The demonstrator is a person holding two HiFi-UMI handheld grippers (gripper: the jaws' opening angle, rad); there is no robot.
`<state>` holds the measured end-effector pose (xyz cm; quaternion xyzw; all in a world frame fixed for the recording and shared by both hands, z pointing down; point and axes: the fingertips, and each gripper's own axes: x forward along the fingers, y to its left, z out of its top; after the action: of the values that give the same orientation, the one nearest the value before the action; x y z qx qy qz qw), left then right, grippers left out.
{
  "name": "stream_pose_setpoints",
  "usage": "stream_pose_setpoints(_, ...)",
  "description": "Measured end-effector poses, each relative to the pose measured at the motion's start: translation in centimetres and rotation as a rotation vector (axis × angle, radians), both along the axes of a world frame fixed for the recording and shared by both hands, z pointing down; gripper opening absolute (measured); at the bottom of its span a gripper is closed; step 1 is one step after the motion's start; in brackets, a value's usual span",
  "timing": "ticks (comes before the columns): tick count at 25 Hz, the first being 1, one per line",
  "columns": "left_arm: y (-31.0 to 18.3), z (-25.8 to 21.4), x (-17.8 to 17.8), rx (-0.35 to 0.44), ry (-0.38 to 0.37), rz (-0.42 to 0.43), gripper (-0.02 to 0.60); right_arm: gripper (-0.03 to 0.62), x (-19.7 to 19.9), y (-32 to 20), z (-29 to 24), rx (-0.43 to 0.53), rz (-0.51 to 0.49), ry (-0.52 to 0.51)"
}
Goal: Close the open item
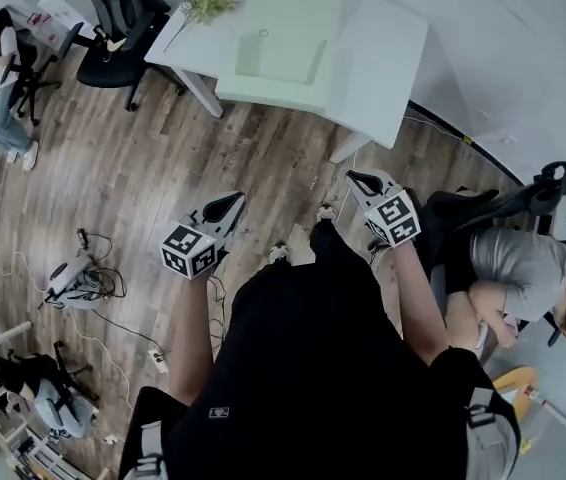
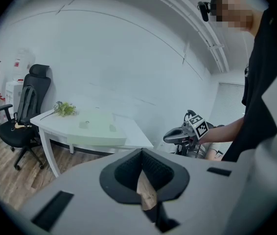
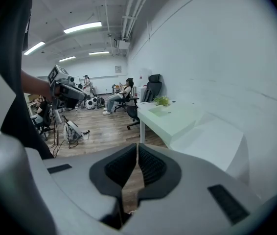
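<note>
- Two hand-held grippers are up in front of the person's body over the wooden floor (image 1: pixel 163 158). The left hand-held gripper (image 1: pixel 231 203) and the right hand-held gripper (image 1: pixel 360 180) are well apart from each other, and both point toward the desk (image 1: pixel 383 58).
- Each gripper view shows the pads brought together at the tips with nothing pinched between them. Only floor shows through the slit below, so both tools are closed and empty.
- Bare floor lies between the grippers and the desk, so neither tool is near anything it could act on.
- On the white desk lies a pale green item (image 1: pixel 283 33), flat and rectangular, and this is probably the thing to be closed. From here I cannot tell what kind of thing it is, or where its lid or flap hinges.
- A small leafy sprig (image 1: pixel 206 3) lies just beside it, toward the desk's far-left corner. A black office chair (image 1: pixel 123 18) stands beyond that corner.
- The step in hand looks like the approach, and the closing itself has not begun.
- The next move calls for getting to the desk edge and finding the raised or folded-back part. A shut gripper tip may be enough to push it over, and the other gripper can steady the base.
</note>
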<state>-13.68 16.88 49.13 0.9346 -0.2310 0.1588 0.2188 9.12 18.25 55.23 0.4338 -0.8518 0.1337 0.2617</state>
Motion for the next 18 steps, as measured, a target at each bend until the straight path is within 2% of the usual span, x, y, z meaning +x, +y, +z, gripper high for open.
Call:
stream_pose_setpoints(12,-4.9,-1.5,7.7,0.033,-0.021,-0.127,0.006,0.011,9.2,-7.6,-0.7,0.011,-0.074,-0.036)
stream_pose_setpoints(18,-6.1,-1.3,9.3,0.038,-0.025,-0.222,0.006,0.009,12.9,-10.7,-0.8,0.026,-0.104,-0.042)
